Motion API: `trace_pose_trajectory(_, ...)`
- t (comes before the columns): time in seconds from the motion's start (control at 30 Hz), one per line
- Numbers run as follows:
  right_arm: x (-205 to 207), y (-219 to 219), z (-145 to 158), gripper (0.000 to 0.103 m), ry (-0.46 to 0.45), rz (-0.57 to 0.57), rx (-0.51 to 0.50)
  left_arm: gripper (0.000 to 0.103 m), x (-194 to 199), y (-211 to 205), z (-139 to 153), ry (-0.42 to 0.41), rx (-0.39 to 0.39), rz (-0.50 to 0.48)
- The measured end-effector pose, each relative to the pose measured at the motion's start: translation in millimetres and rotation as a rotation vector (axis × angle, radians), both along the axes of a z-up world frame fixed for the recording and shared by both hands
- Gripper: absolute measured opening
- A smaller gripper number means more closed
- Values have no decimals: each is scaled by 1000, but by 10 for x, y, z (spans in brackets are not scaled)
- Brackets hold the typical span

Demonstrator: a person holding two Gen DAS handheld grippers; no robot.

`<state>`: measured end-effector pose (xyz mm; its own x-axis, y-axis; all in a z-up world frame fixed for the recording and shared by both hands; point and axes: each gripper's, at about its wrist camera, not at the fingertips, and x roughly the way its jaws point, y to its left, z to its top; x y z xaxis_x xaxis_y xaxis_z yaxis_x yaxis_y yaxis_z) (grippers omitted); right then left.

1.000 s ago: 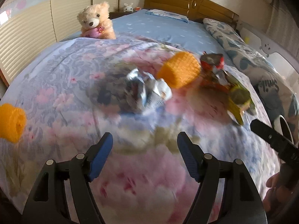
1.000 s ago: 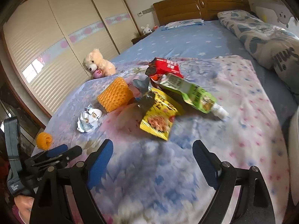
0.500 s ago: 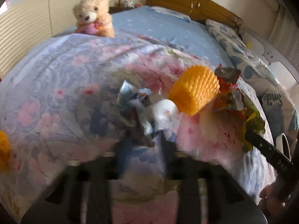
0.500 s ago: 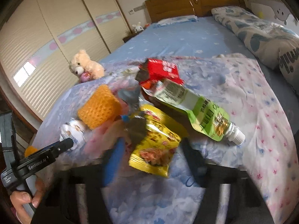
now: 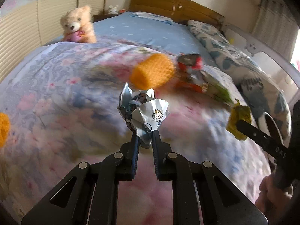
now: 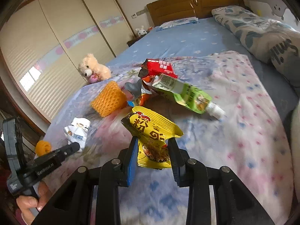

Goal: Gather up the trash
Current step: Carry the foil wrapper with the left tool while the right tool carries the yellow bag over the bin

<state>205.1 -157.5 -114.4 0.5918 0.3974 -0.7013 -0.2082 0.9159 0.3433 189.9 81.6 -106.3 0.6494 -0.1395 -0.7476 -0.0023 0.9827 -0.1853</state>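
Observation:
A crumpled white wrapper (image 5: pixel 148 112) sticks up between the pads of my left gripper (image 5: pixel 145 136), whose jaws are closing and press on it just above the flowered blanket (image 5: pixel 56 103). My right gripper (image 6: pixel 152 142) is closing too, its pads squeezing a yellow snack packet (image 6: pixel 151 129) from both sides. In the right wrist view the left gripper (image 6: pixel 75 146) shows at the left with the white wrapper (image 6: pixel 76 131). More trash lies ahead: an orange foam net (image 6: pixel 108 99), a red packet (image 6: pixel 159 67) and a green spout pouch (image 6: pixel 187 95).
A small orange foam piece (image 6: pixel 43 147) lies near the blanket's left edge. A teddy bear (image 6: pixel 91 69) sits further back on the blue sheet (image 6: pixel 178 37). A rolled patterned quilt (image 6: pixel 262 35) runs along the right side. A person's hand (image 6: pixel 28 202) grips the left tool.
Both grippers moved forward to the trash and went from wide open to closed, the left on the white wrapper, the right on the yellow packet. Both pieces now stand off the blanket.

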Motion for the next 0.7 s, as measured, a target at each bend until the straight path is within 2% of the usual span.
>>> trace_pose_trajectory(0.37,-497,-550,237,32,-46,-81,25,13,-324,-762,136,-28,-2,-168)
trace_pose_trajectory(0.7,-883,-1073,314,32,-66,-174,41,13,-496,-1377,218,-42,20,-298)
